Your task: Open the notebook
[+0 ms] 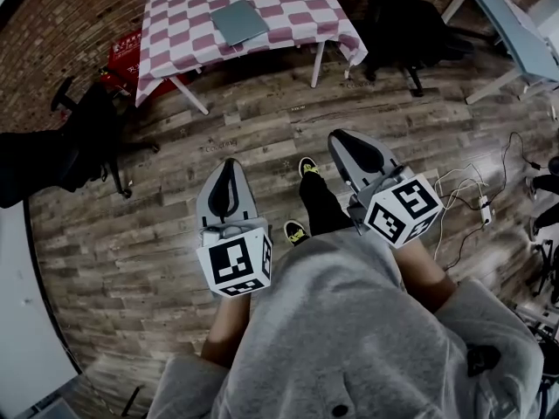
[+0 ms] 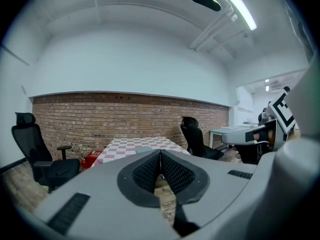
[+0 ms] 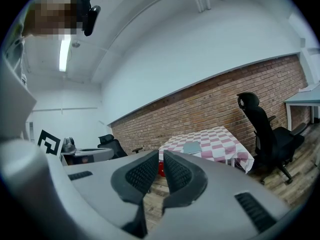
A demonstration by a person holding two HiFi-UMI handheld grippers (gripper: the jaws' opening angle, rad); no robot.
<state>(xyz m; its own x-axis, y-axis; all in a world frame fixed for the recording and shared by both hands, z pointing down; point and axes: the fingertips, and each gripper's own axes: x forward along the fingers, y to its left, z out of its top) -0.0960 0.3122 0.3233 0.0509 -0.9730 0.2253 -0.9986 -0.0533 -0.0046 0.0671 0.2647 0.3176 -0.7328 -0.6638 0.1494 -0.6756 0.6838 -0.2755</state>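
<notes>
Standing on a brown wood-plank floor [image 1: 262, 120], a person in a grey sweatshirt [image 1: 349, 321] holds two grippers out in front, both aimed toward a table draped in a pink-and-white checked cloth [image 1: 288, 7].

The left gripper [image 1: 230, 166] has its ribbed black pads pressed together at the tips, with nothing between them [image 2: 160, 151]. The right gripper [image 1: 342, 140] is likewise clenched and empty, with only a thin slit between its pads [image 3: 161, 154].

The closed grey notebook [image 1: 238, 22] lies flat on the checked cloth, well apart from both grippers. It appears beyond the jaw tips in the left gripper view [image 2: 143, 148] and the right gripper view [image 3: 192, 147].

A black office chair [image 1: 87, 138] stands left of the table and a second black office chair [image 1: 402, 16] right of it. A red-brick wall [image 2: 100, 119] runs behind the table.
</notes>
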